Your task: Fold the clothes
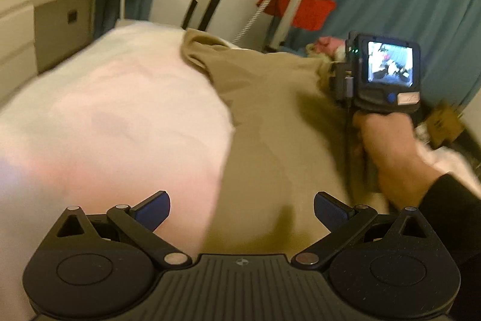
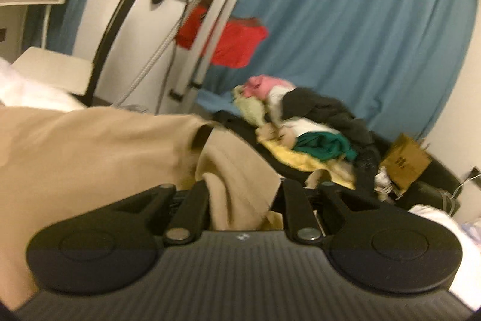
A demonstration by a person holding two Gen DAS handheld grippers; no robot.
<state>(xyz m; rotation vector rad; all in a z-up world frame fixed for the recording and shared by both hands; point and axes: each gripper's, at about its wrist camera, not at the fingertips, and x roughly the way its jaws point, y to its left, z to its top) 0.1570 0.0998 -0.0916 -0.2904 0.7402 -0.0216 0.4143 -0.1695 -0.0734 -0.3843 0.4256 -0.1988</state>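
Beige garment [image 2: 237,185] pinched between right gripper [image 2: 243,200] fingers; left gripper [image 1: 242,209] fingers spread, empty.

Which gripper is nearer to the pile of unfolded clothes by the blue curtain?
Right. The right gripper, clamped on the tan garment, is just short of the pile; the left gripper hangs open further back.
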